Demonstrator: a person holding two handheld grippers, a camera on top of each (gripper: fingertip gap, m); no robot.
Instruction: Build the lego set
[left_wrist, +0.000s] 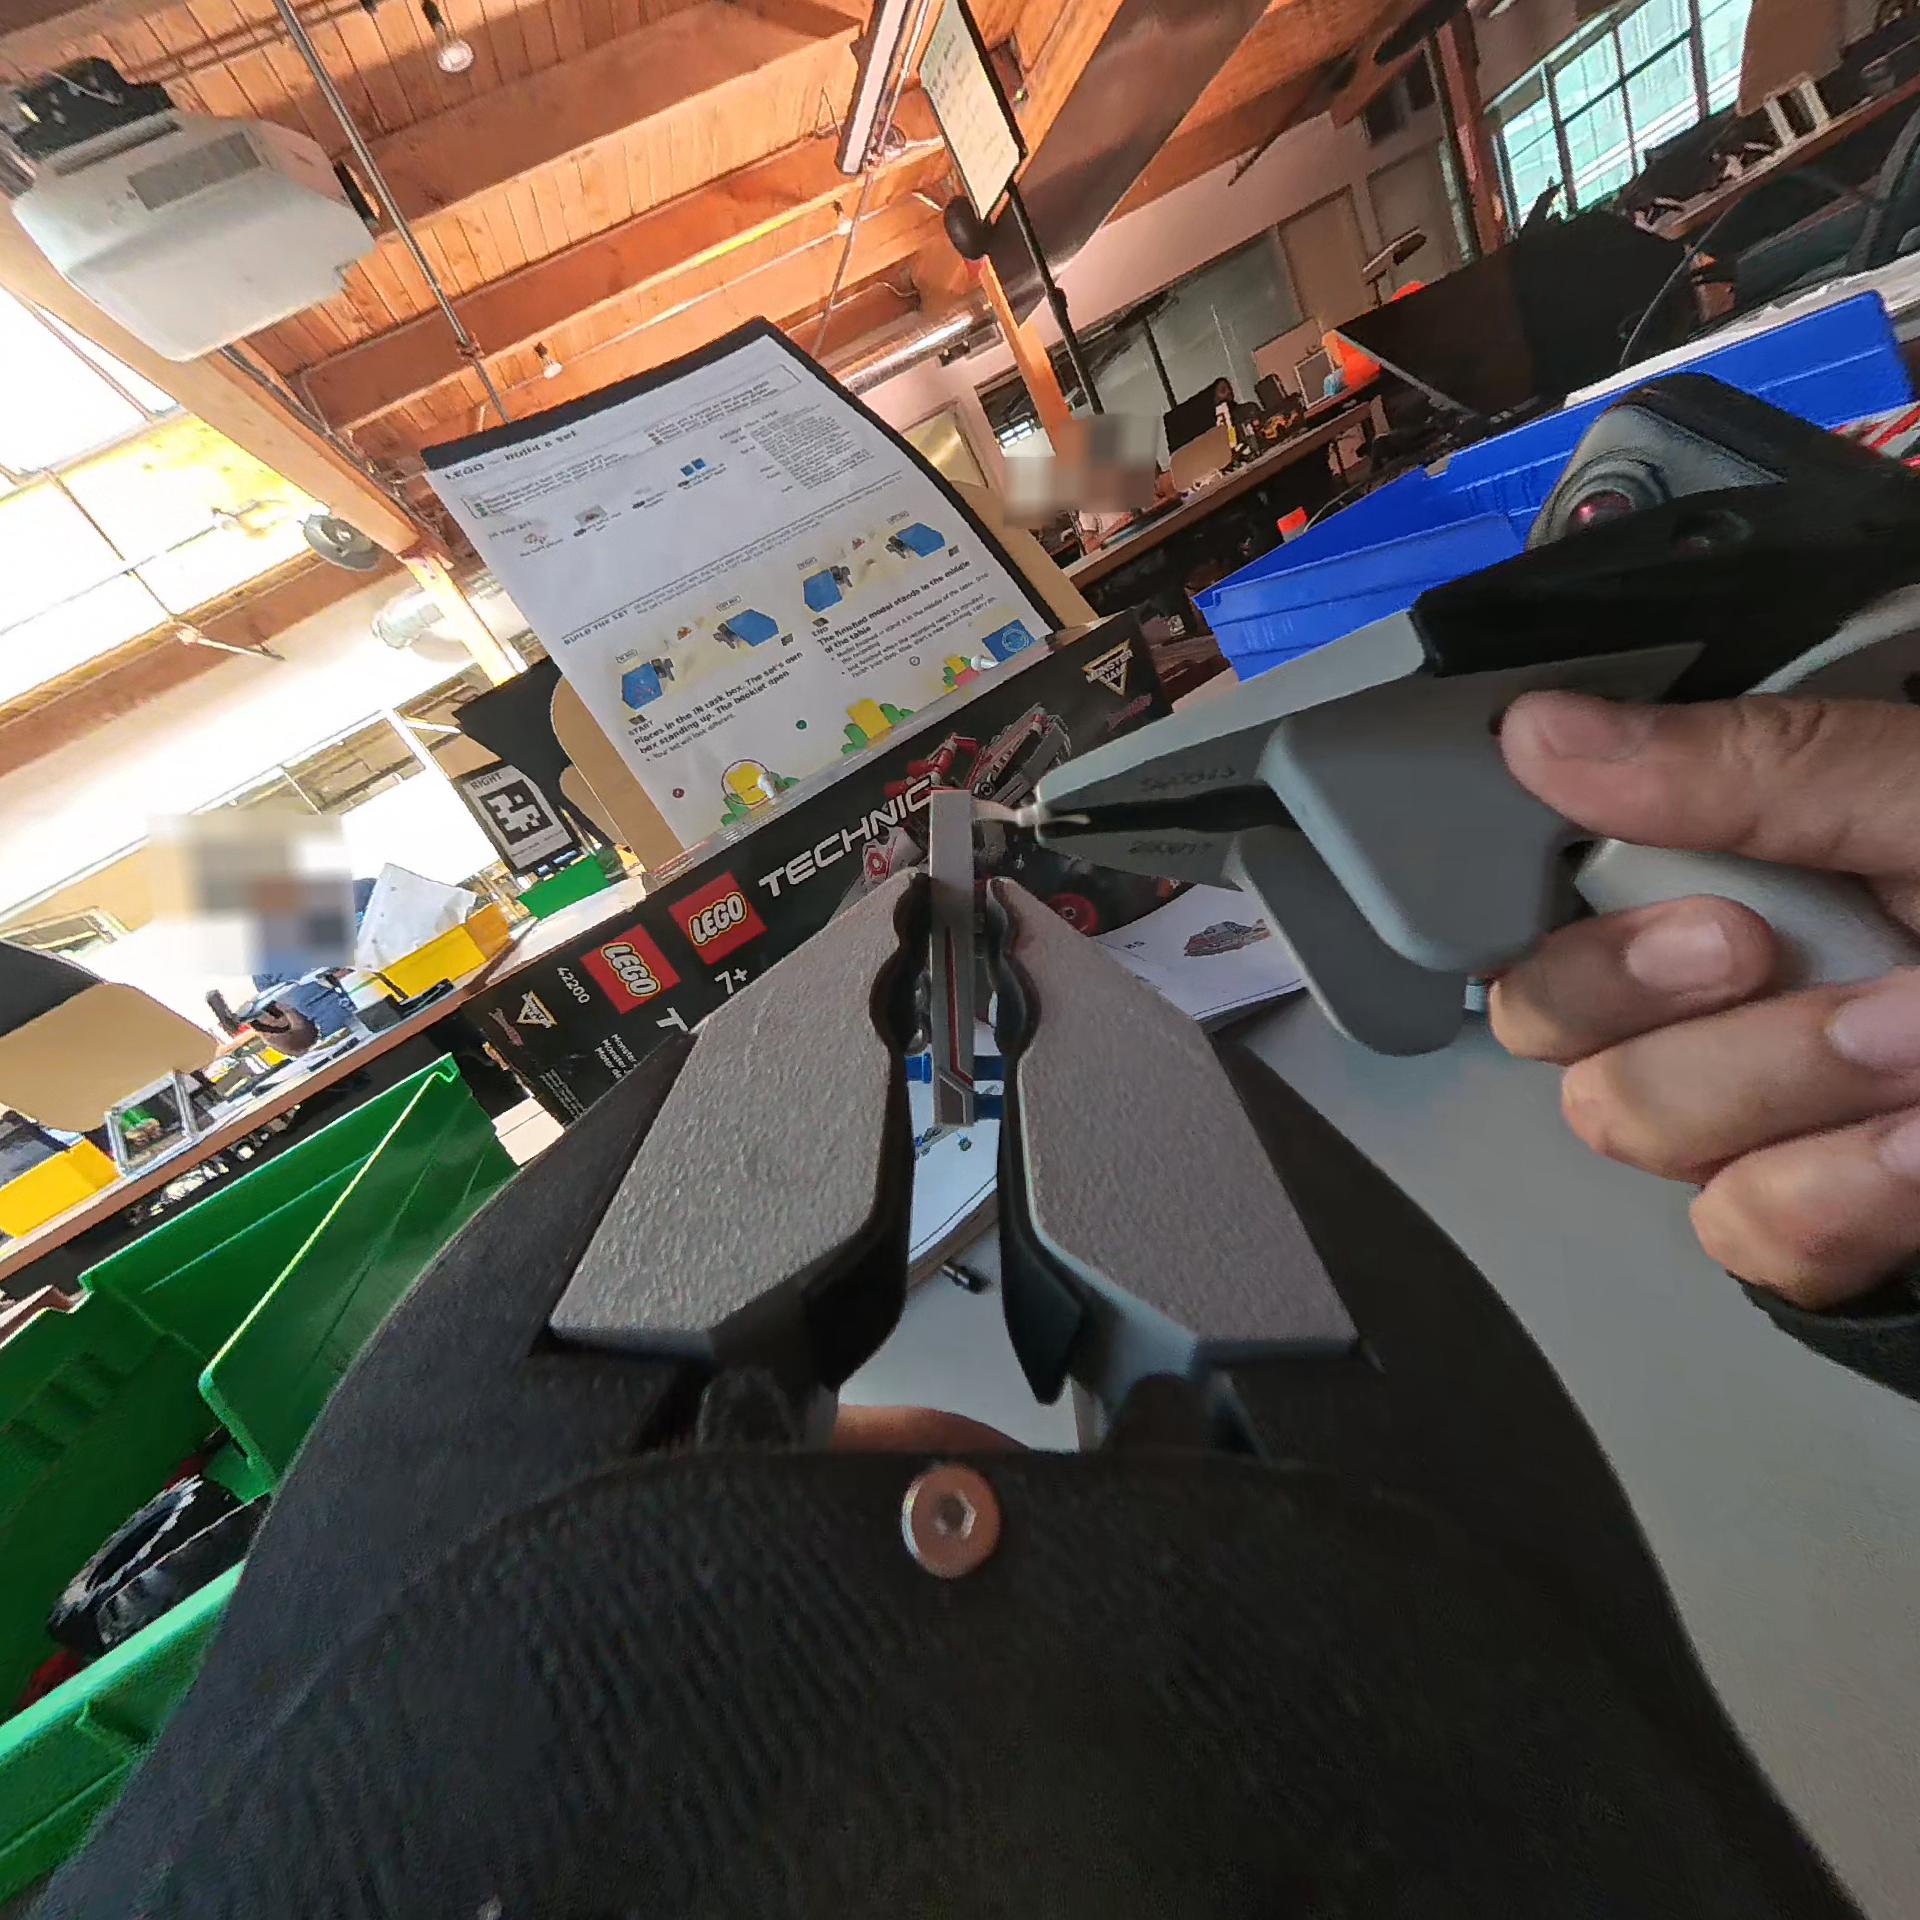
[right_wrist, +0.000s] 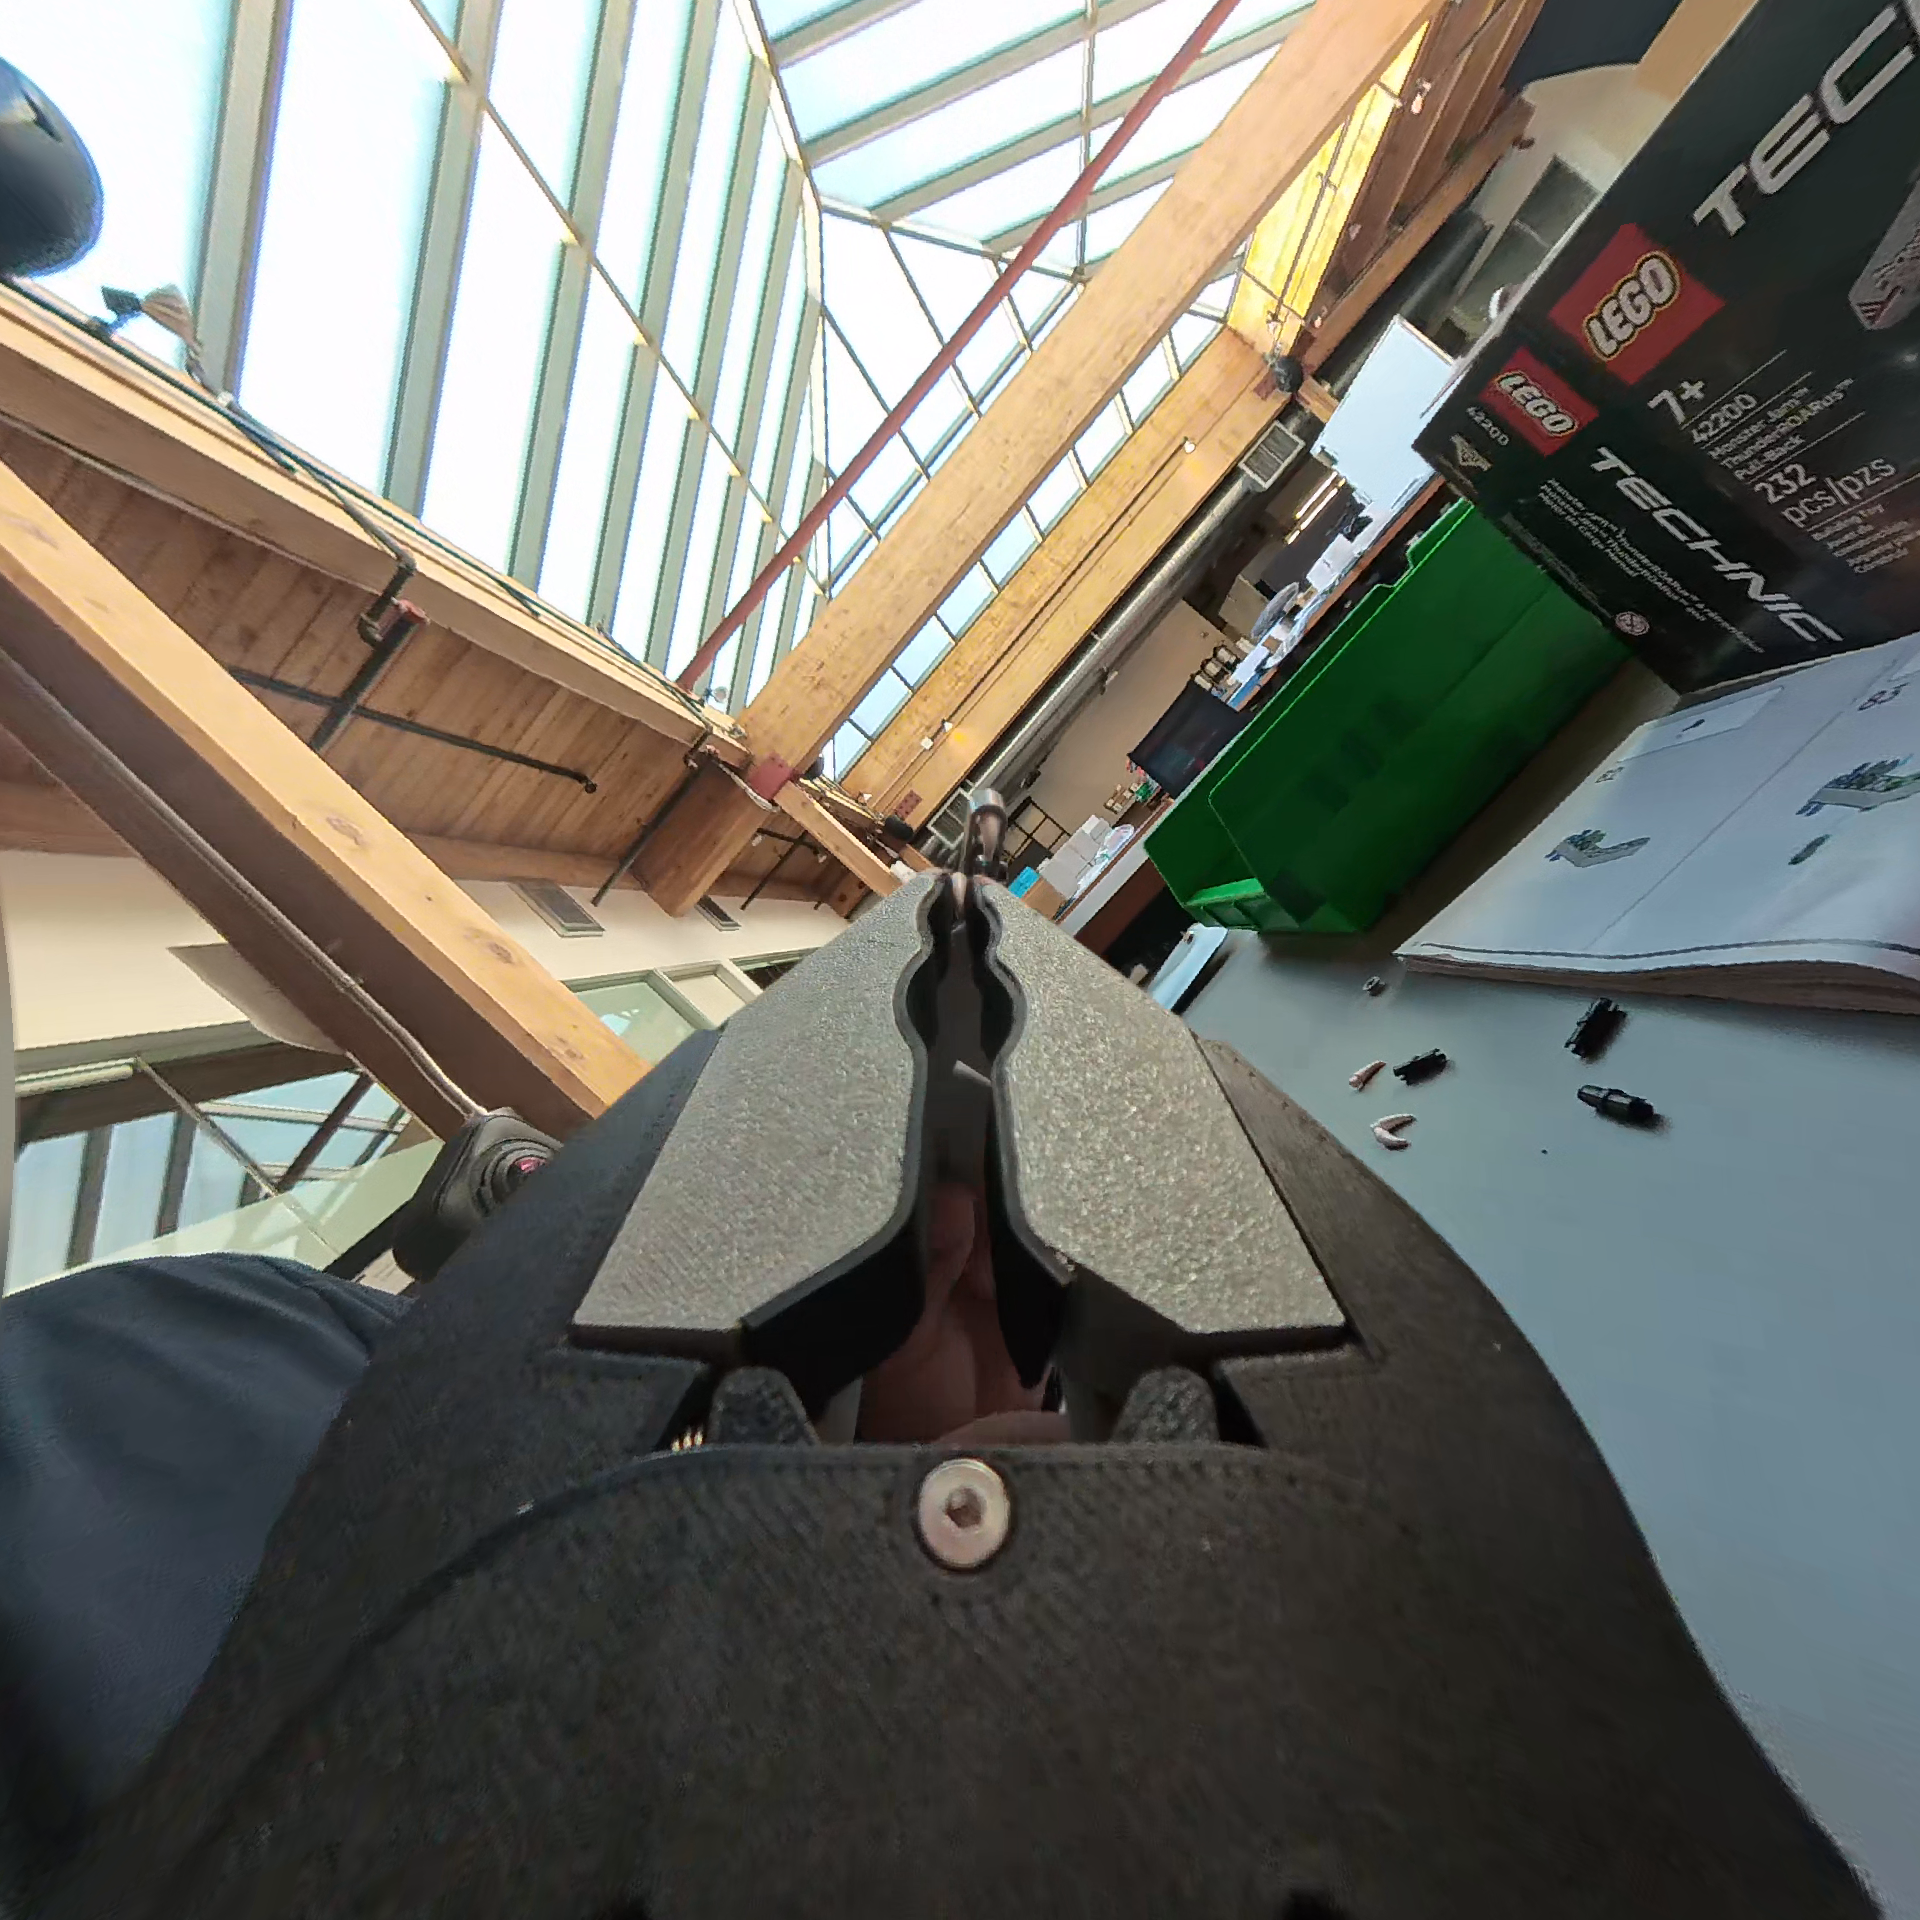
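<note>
both tools clamped shut, tips meeting.

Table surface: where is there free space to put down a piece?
The grey table is bare near the right gripper, below the small loose pieces. It is crowded around the open booklet and green bins.

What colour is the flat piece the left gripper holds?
Grey with a red stripe low down on the piece, clamped in the left gripper; left wrist view shows it best.
</note>
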